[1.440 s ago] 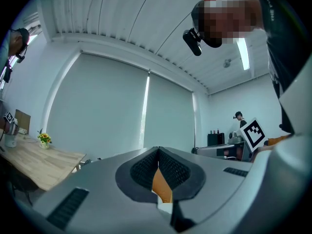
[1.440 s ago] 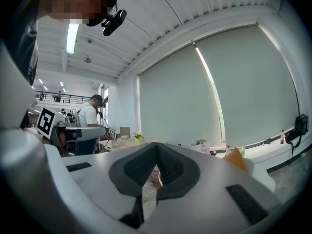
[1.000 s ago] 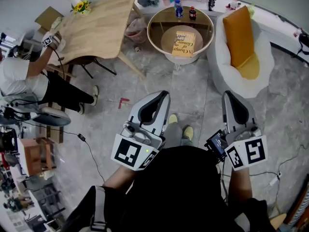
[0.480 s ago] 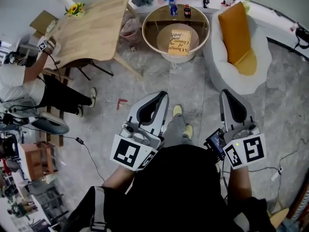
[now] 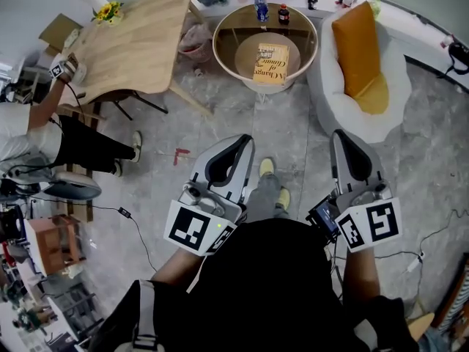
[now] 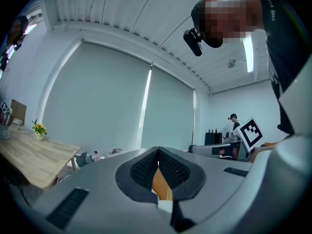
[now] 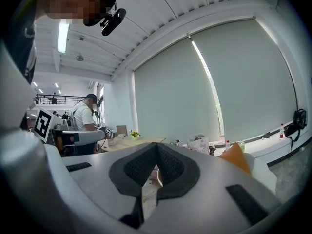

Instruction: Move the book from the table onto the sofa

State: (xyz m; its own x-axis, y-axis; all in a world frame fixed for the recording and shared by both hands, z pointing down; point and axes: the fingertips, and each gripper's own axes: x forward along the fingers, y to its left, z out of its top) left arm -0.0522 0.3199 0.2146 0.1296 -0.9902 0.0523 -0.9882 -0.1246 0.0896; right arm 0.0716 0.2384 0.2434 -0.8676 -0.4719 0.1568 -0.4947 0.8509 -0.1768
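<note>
A tan book lies flat on the lower shelf of the round glass-topped table at the top of the head view. To its right stands the white sofa chair with an orange cushion. My left gripper and right gripper are held side by side in front of my body, well short of the table, both shut with nothing between the jaws. In the left gripper view the jaws meet at the tips; the same holds in the right gripper view.
Two bottles stand on the table's far side. A wooden table with yellow flowers is at upper left, where a seated person works. Cables trail over the grey floor. My feet show between the grippers.
The view has shifted forward: the round table, book and sofa chair sit slightly lower and nearer in the picture. Both grippers stay shut and side by side.
</note>
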